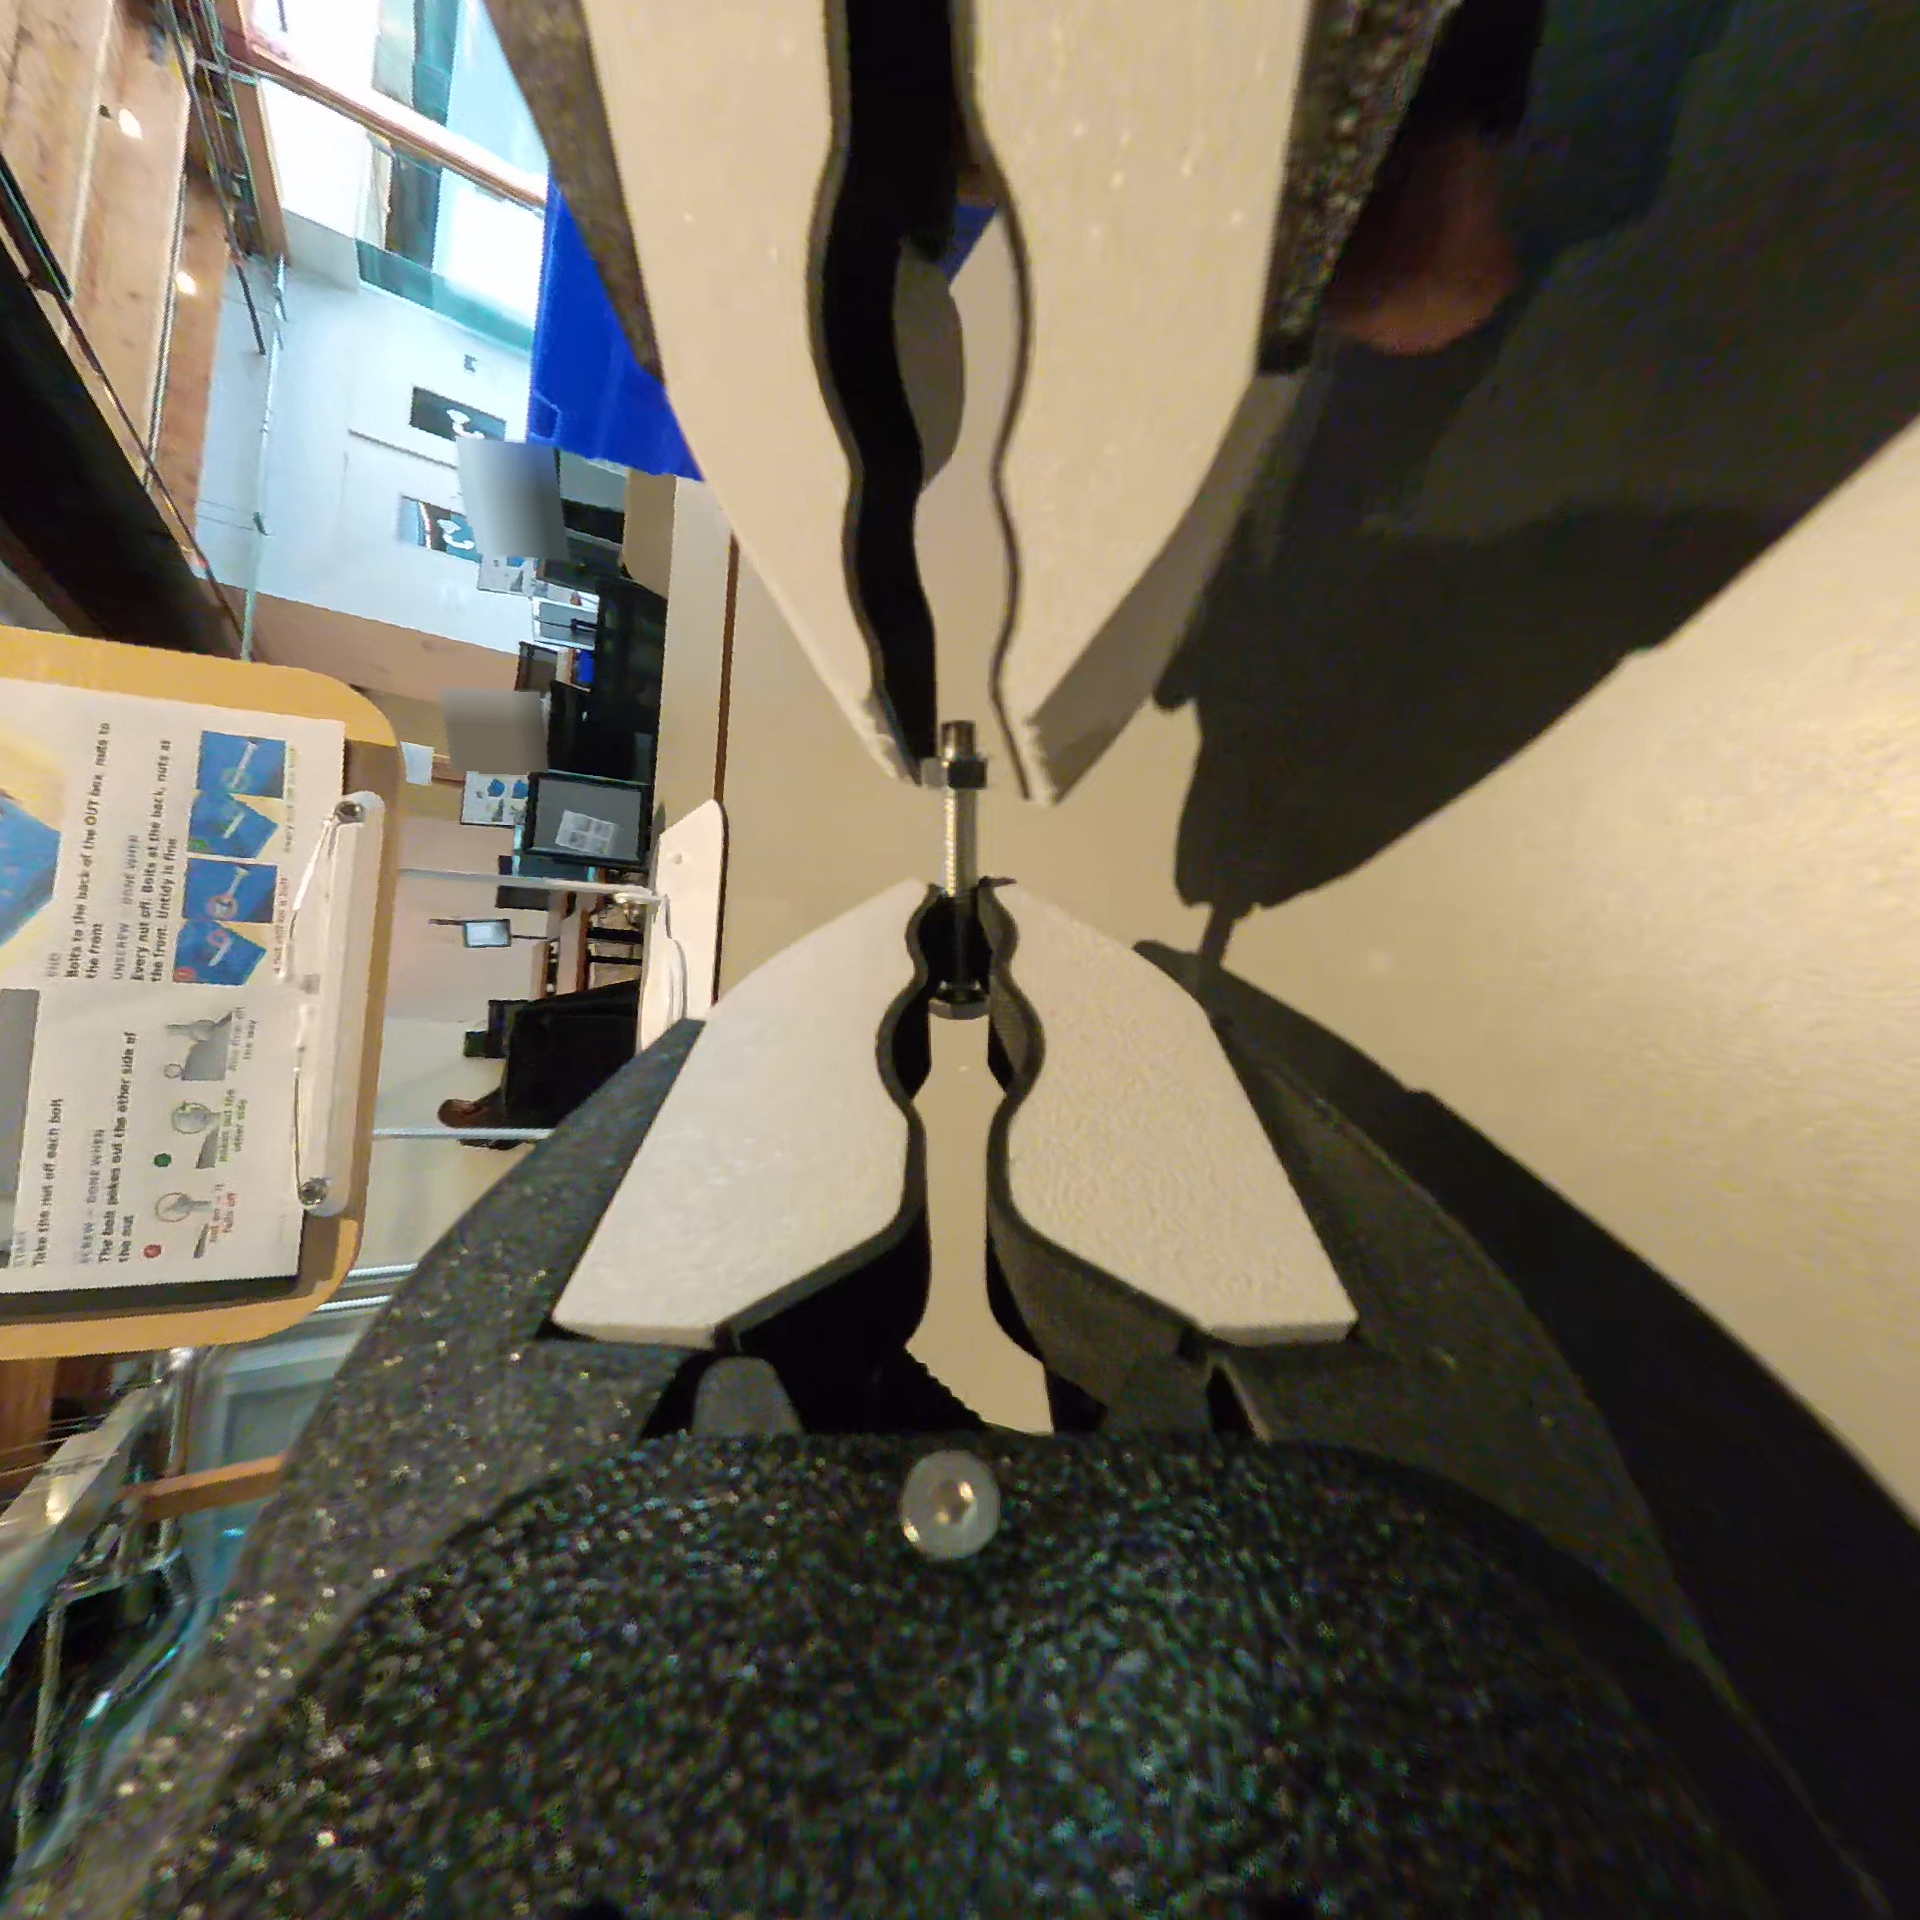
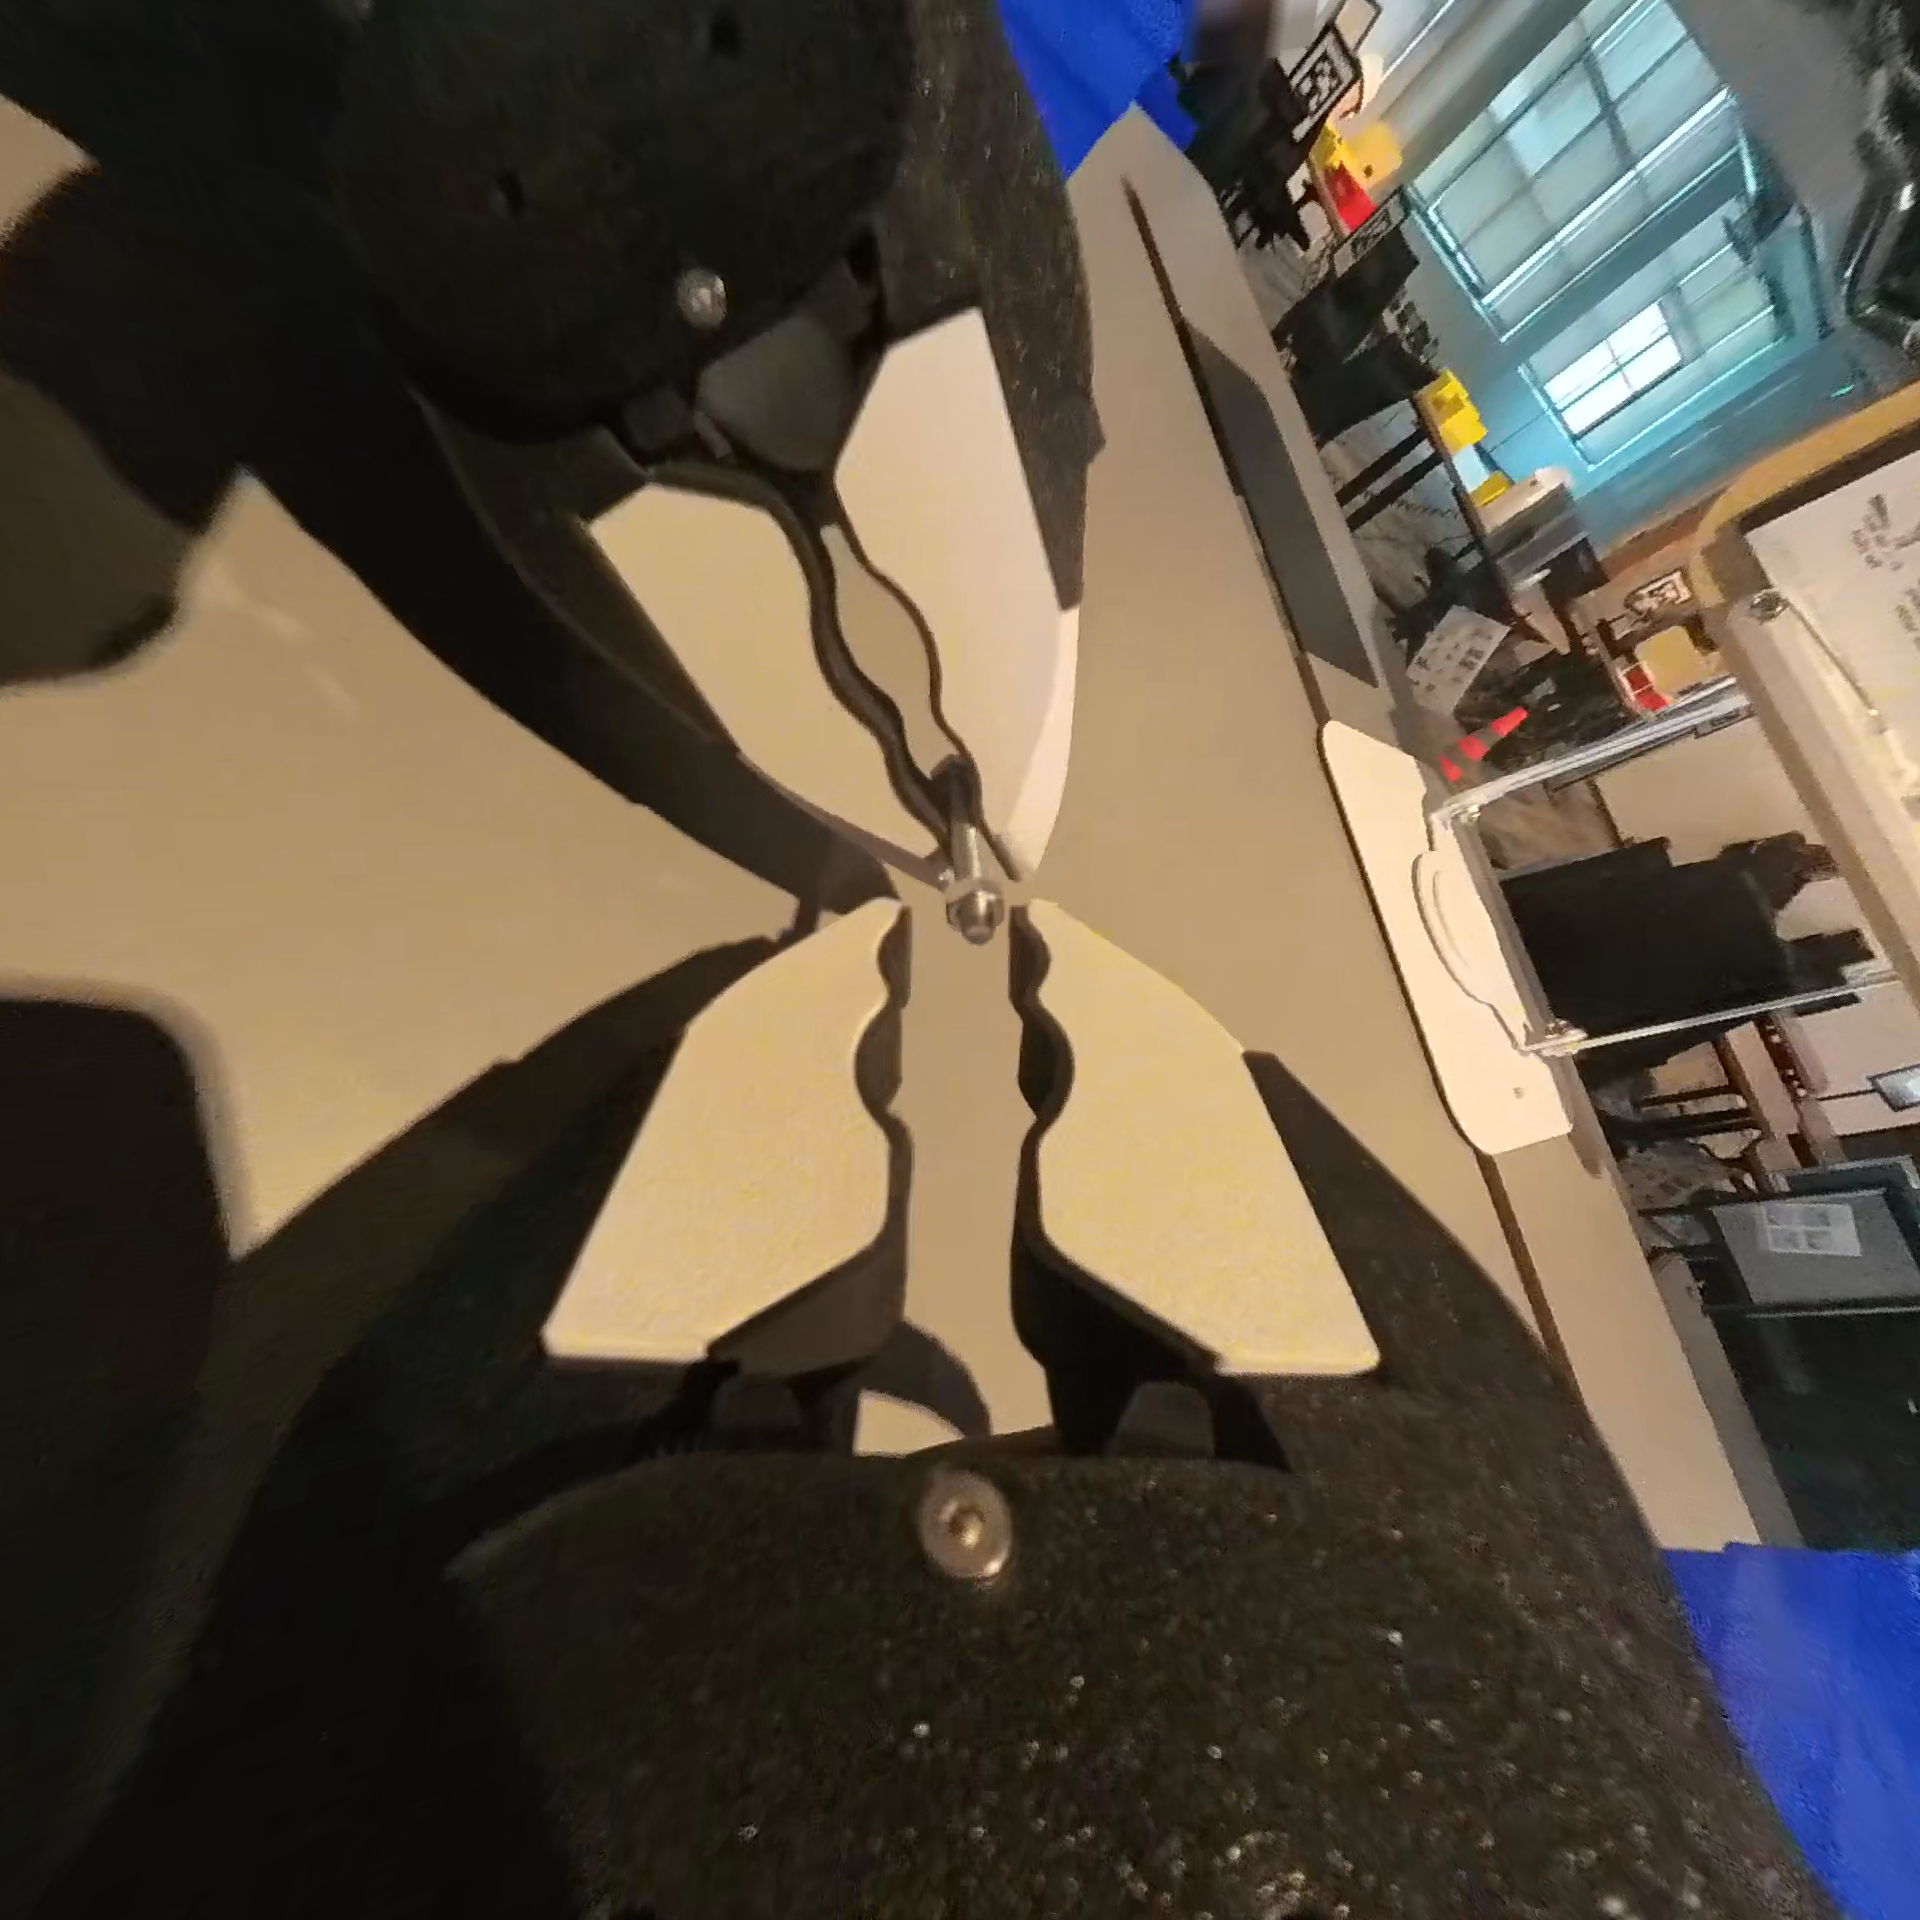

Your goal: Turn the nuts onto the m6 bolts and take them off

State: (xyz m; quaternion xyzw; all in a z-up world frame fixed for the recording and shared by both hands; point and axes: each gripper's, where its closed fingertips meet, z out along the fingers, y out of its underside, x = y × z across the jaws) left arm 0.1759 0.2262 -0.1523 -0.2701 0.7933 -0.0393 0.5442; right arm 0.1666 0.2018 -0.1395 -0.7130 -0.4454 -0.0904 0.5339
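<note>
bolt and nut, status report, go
Left gripper shut on bolt. Right gripper open, fingers either side of nut near the bolt's tip. Nothing in the way.

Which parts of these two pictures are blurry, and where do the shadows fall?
Left wrist view: silver threaded bolt sharp, dark shadows fall right across the cream tabletop. Right wrist view: motion blur along the edges, small hex nut soft.

— Where does the left gripper sit against the threaded steel bolt?
— Its white fingers clamp the bolt's head end.
— And the right gripper?
— Tip to tip opposite, its jaws apart, flanking the bolt's free end without touching.
</note>
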